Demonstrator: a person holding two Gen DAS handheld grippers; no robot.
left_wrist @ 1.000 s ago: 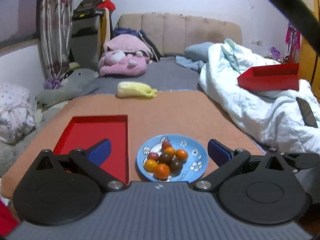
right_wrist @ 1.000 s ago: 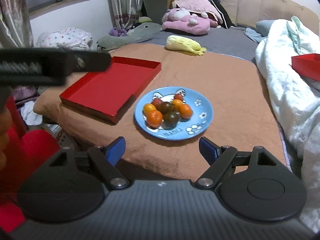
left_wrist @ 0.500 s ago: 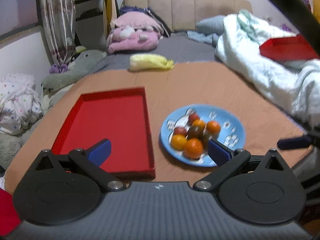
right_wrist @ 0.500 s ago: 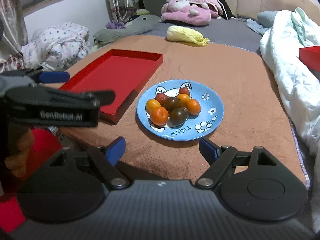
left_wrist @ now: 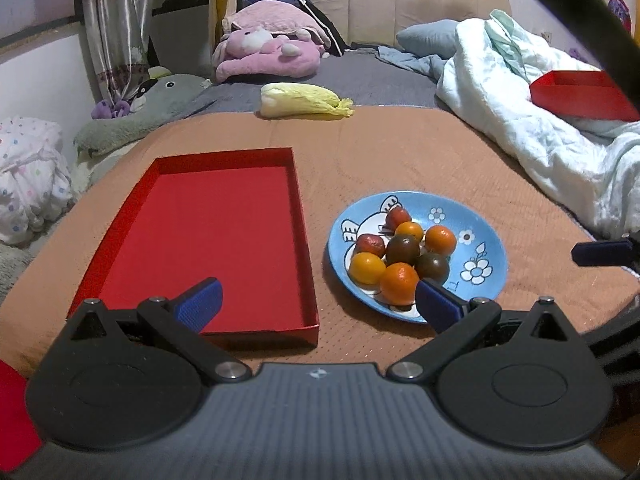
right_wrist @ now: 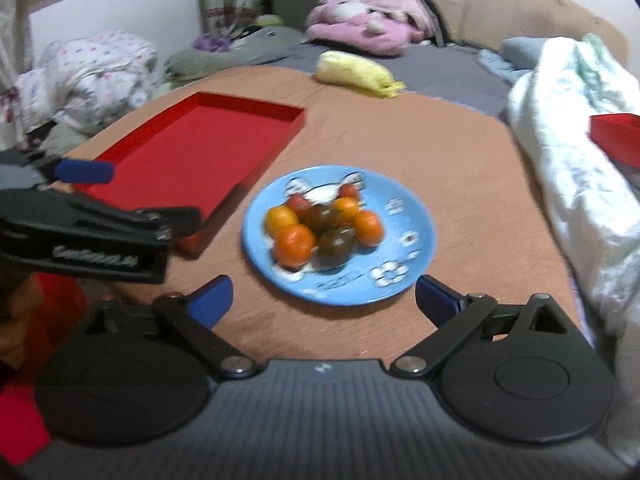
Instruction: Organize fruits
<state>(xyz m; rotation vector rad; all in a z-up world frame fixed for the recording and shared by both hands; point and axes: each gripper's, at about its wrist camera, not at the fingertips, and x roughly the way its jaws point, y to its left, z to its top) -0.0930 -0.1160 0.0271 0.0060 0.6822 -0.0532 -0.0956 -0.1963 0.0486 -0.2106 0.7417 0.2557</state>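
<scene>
A blue plate (left_wrist: 482, 240) (right_wrist: 404, 208) holds several small fruits (left_wrist: 402, 254) (right_wrist: 322, 228): orange, red and dark ones. An empty red tray (left_wrist: 216, 236) (right_wrist: 192, 152) lies to its left on the brown table. My left gripper (left_wrist: 318, 306) is open and empty over the tray's near right corner. My right gripper (right_wrist: 324, 300) is open and empty just in front of the plate. The left gripper's body shows at the left of the right wrist view (right_wrist: 92, 232).
A yellow-white cabbage (left_wrist: 304, 100) (right_wrist: 356, 74) lies at the table's far edge. A white quilt (left_wrist: 536, 128) with a second red tray (left_wrist: 580, 96) borders the right side. Plush toys (left_wrist: 268, 52) and bedding lie behind and to the left.
My left gripper has swung left and risen, so the tray now fills its view. My right gripper has moved forward, closer to the plate. Both stay open.
</scene>
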